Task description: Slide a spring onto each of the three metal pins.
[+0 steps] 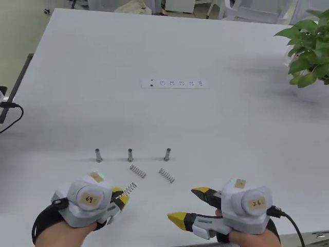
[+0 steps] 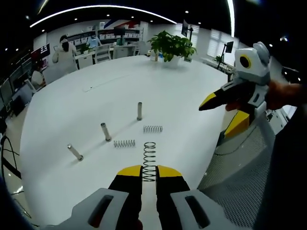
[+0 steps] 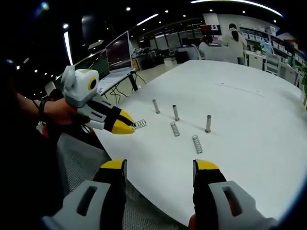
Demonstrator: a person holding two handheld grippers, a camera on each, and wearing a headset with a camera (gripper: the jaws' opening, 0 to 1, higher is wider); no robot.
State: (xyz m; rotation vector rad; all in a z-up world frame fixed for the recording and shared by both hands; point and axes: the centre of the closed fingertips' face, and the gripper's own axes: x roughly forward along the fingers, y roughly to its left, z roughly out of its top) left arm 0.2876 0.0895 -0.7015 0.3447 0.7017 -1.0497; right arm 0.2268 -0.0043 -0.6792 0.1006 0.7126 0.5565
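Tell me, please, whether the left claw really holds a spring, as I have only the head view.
Observer: Yes. The left gripper view shows the left claw shut on the near end of a spring, which pokes out ahead of the tips.
Operator: Do the metal pins stand straight?
Observer: Seen from the side in the right gripper view, all three stand upright and bare.
Operator: Is anyone close to the bench?
Observer: A person stands beyond its far end, back turned.
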